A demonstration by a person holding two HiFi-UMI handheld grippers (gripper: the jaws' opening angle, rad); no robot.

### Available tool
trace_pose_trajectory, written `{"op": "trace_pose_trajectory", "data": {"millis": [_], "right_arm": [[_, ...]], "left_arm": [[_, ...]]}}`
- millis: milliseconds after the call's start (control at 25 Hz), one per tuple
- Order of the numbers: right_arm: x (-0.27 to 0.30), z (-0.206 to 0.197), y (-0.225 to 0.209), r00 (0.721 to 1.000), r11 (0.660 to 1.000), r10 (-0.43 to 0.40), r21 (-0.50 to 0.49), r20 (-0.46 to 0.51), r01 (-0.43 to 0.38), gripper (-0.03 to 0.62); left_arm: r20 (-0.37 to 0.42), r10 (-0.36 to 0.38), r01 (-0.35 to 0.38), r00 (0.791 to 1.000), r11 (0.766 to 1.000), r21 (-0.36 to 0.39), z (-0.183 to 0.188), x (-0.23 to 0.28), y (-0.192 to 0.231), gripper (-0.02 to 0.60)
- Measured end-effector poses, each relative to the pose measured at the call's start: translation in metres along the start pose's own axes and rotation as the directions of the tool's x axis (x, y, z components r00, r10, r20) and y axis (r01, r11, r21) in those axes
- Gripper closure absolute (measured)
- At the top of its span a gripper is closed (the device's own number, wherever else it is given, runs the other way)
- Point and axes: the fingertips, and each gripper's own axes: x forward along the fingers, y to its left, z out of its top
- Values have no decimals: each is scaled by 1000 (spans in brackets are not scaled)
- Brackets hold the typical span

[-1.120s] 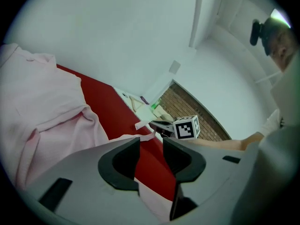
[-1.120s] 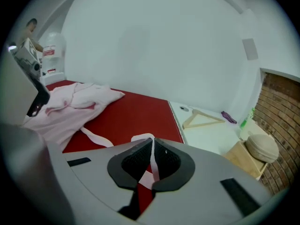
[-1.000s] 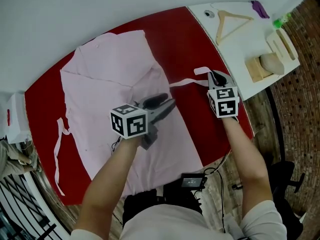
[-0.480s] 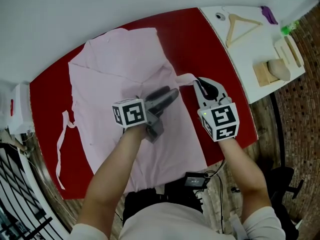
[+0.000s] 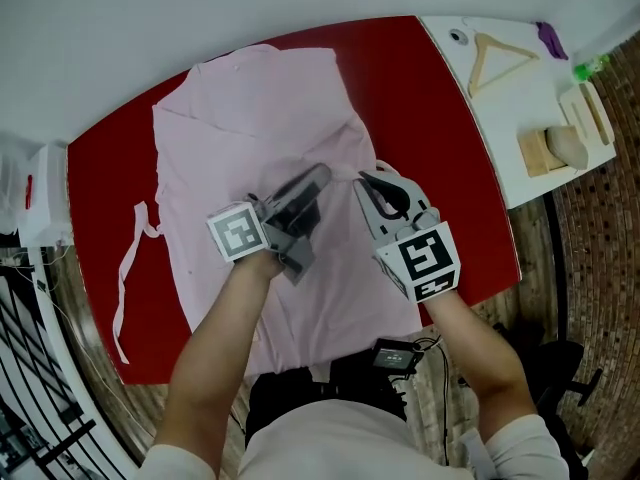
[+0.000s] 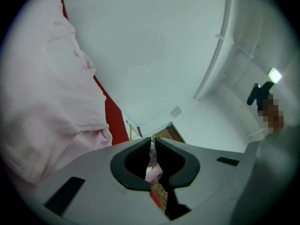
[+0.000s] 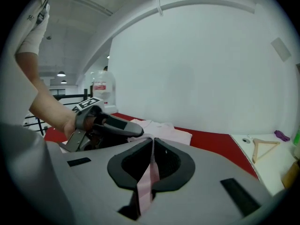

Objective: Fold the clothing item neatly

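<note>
- Red table [image 5: 430, 108] under a white wall, head view: bears the pink garment [image 5: 250, 108] spread flat, left gripper [image 5: 318, 175] and right gripper [image 5: 362, 180] close together at its right edge.
- Left gripper view: has just been closing; pinches a sliver of pink cloth.
- Right gripper view: clamps the strap [image 7: 151, 172].
- Probably tucking the strap in before folding; next calls for laying it on the cloth.

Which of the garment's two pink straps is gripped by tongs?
The right strap: it runs between the shut right tongs, which pinch it. The left strap lies loose on the red table, away from both tongs.
</note>
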Motion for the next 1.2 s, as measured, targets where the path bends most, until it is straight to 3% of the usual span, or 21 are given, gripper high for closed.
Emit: {"op": "trace_pose_trajectory", "data": {"millis": [280, 560, 760, 880, 1040, 1200], "right_arm": [[26, 6, 64, 996, 994, 92, -60, -12, -93, 571], [49, -7, 129, 975, 967, 210, -130, -73, -218, 569], [61, -33, 145, 965, 958, 214, -163, -150, -237, 569], [71, -49, 148, 959, 955, 197, -180, -202, -234, 569], [88, -79, 145, 941, 953, 170, -195, -292, -233, 569], [104, -104, 141, 917, 957, 146, -182, -370, -226, 569]], "left_arm": [[74, 19, -24, 997, 998, 64, 26, -65, -13, 563], [119, 144, -158, 982, 980, 119, 48, -151, 19, 563], [128, 308, -324, 943, 938, 125, 58, -193, 40, 563], [79, 389, -396, 918, 906, 146, 55, -211, 56, 563], [-9, 510, -502, 860, 850, 161, 43, -232, 87, 563], [-55, 562, -550, 826, 822, 146, 36, -245, 102, 552]]}}
